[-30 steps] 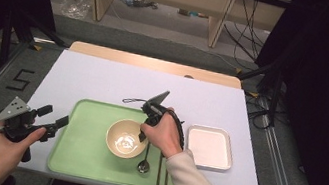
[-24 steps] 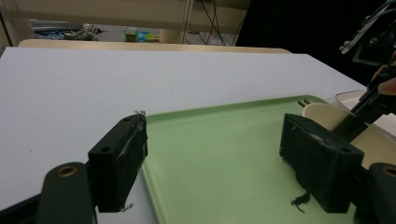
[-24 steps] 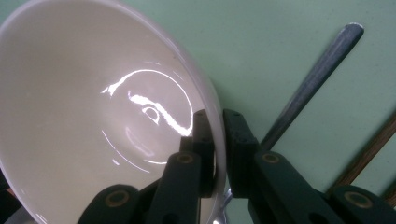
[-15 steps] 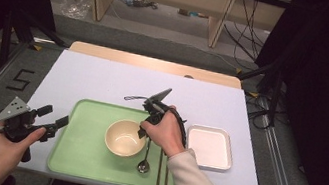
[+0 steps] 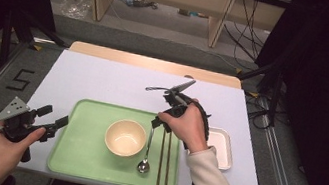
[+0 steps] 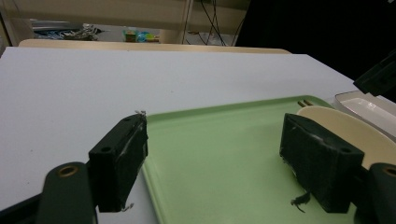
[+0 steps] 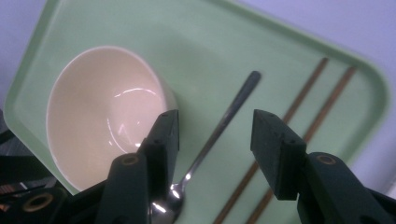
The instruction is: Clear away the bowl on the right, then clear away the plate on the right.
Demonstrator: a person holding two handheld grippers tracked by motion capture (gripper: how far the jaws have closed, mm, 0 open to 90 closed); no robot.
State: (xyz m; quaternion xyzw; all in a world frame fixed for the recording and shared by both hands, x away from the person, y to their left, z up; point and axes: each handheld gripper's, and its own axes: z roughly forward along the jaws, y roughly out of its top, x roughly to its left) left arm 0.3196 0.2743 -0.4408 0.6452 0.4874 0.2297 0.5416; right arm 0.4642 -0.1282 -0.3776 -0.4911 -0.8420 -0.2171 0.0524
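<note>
A green tray [image 5: 84, 135] holds a cream bowl [image 5: 125, 137], a metal spoon [image 5: 147, 148] to its right and a pair of brown chopsticks [image 5: 165, 158]. My right gripper [image 5: 161, 125] hovers above the spoon's handle. Its jaws have just been opening and now stand wide apart, pressing on nothing. In the right gripper view the spoon [image 7: 238, 98] lies flat on the tray [image 7: 210, 46] below the right gripper [image 7: 215, 135], beside the bowl [image 7: 98, 112]. My left gripper [image 5: 53, 117] rests open at the tray's left edge. In its own view the left gripper [image 6: 215, 158] straddles the tray rim [image 6: 154, 121].
A small white rectangular dish [image 5: 220, 147] sits on the table to the right of the tray, partly behind my right hand. The pale table top [image 5: 103, 82] stretches beyond the tray to a wooden strip at its far edge. A cable trails from the right gripper.
My right hand has lifted up and away from the spoon, which stays lying on the tray beside the bowl. The left hand has not moved.
</note>
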